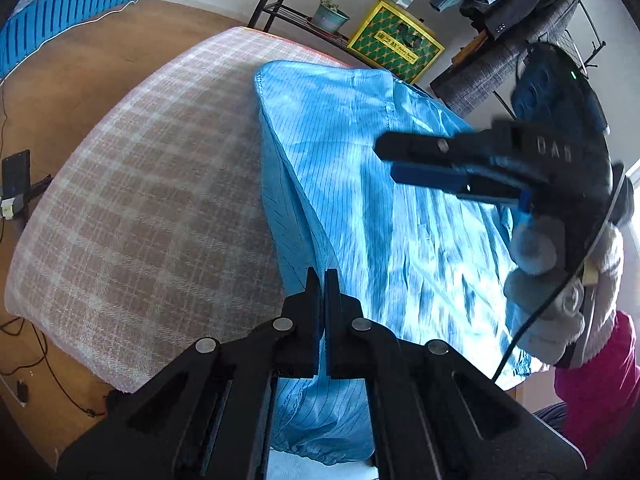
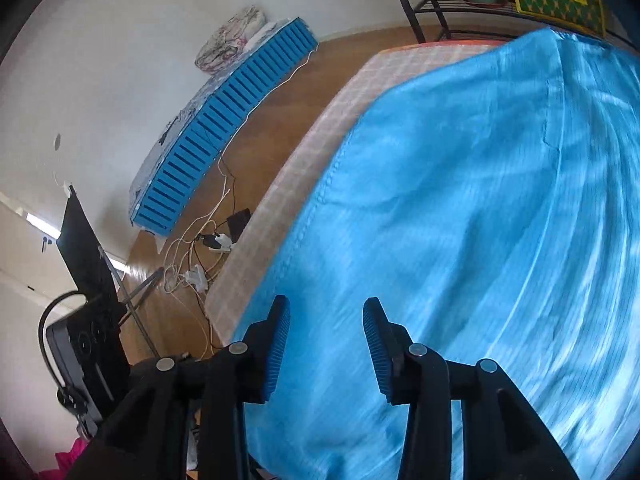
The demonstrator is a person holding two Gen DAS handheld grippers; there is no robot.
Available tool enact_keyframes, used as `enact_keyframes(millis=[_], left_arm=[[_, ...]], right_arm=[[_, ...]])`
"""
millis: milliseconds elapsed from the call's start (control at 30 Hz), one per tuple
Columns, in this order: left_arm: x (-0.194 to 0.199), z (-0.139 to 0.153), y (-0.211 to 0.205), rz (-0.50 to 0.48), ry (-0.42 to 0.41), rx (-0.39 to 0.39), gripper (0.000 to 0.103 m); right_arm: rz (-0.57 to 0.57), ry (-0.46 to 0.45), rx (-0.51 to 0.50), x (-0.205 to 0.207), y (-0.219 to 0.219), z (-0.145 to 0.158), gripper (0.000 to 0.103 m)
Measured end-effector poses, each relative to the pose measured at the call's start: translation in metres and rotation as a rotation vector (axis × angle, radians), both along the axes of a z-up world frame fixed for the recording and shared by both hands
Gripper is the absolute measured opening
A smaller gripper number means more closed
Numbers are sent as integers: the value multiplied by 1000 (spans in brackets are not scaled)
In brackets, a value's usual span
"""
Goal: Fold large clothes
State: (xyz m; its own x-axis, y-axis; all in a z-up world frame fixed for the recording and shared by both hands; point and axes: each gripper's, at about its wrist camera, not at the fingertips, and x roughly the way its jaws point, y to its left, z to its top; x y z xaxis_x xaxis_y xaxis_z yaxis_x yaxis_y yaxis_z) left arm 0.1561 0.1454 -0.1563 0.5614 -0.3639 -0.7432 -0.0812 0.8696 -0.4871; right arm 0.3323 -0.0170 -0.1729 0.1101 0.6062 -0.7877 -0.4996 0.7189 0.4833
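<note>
Left wrist view: my left gripper (image 1: 324,280) is clamped tight on a fold of the blue garment (image 1: 392,240), and a ridge of cloth rises from the bed to the jaws. The garment lies spread on the right part of the plaid bedcover (image 1: 140,200), its near end spilling over the edge below my jaws. Thin, striped, shiny fabric — light, limp and probably slippery, so I judge a seam or hem the surest hold. My right gripper (image 1: 390,160) hovers over the cloth, blurred, with a gloved hand (image 1: 560,280) behind it.

Right wrist view: my right gripper (image 2: 326,332) stands partly open with nothing between the ribbed pads (image 2: 276,352) — only the garment (image 2: 460,220) beneath. The stitched hem running along its left edge looks the best place to pinch.

Around: a clothes rack (image 1: 520,8), a potted plant (image 1: 330,14), cables (image 2: 200,248) on the floor. Nothing lies on the cloth itself; the bed edge is close.
</note>
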Motion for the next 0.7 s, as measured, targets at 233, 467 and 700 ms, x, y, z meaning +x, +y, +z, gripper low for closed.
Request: enact_keyframes(millis=[233, 467, 700], left_arm=[[4, 2, -5, -20, -5, 7, 0], [4, 1, -3, -24, -1, 5, 0], [-1, 13, -17, -63, -31, 33, 0]], right_arm=[[49, -45, -113, 28, 67, -8, 70], [47, -13, -245, 45, 92, -44, 33], [30, -37, -179, 40, 79, -35, 0]])
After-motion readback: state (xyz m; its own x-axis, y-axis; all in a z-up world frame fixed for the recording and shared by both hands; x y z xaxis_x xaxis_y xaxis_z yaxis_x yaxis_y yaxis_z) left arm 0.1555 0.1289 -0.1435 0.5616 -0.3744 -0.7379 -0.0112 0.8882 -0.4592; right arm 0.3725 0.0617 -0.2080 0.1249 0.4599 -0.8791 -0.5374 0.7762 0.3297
